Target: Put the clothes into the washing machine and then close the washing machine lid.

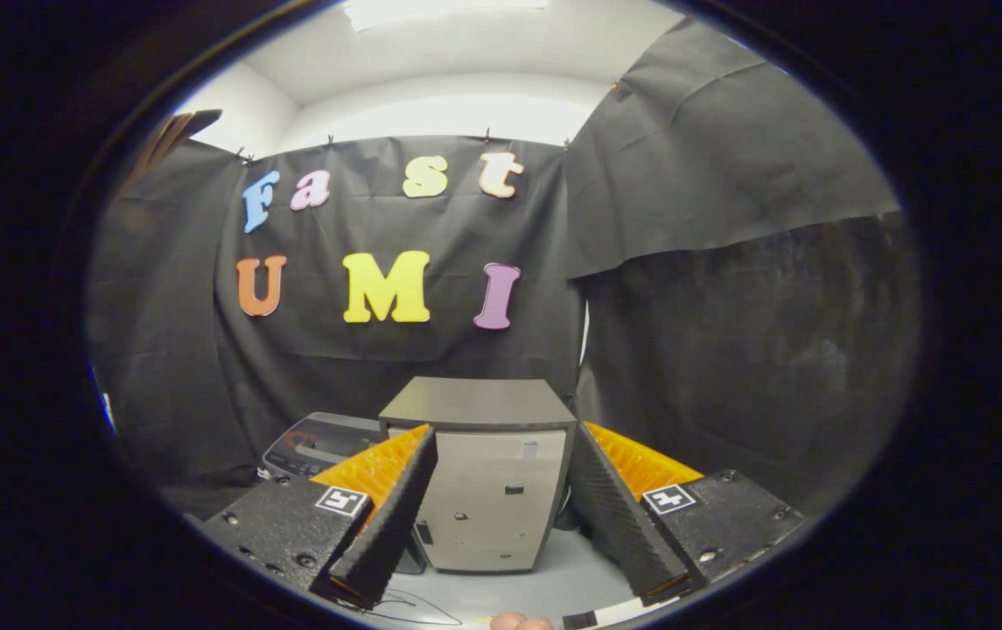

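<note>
Gripper (514, 560): fingers spread wide, nothing between them but air. Washing machine (487, 472): small silver-grey box upright on the pale surface (553, 591), just ahead of the fingers, framed between them; flat top appears shut. Dark appliance (317, 442) just beside it, left. Clothes: not made out. Stage: fits either laundry waiting elsewhere or already inside with lid down; undecidable here. No next move prescribed.

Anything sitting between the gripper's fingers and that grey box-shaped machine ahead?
No. In the gripper view, the gripper is open with nothing held; only bare pale tabletop lies before the grey machine, which stands just beyond the fingers.
</note>
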